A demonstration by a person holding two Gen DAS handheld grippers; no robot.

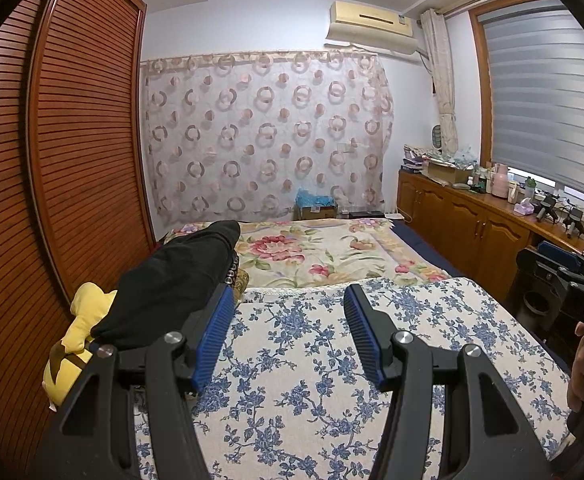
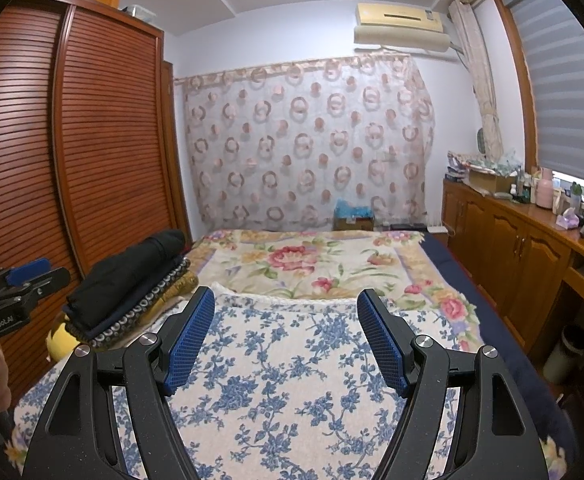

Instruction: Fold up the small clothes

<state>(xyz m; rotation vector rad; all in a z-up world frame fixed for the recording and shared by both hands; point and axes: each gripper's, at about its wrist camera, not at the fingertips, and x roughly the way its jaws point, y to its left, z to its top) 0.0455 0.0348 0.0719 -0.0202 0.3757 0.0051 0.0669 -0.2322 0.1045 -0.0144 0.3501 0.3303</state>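
Both the left hand-held gripper [image 1: 290,332] and right hand-held gripper [image 2: 286,336] are held apart, empty; the black garment [image 2: 128,276] topping the stack is best approached squarely

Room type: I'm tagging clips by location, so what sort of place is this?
A home bedroom: a bed under floral covers, a louvred wooden wardrobe beside it, and folded clothes stacked on the bed.

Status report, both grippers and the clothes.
Left gripper open, empty. Right gripper open, empty. Folded clothes stack at bed's left edge. Blue floral cloth bare ahead.
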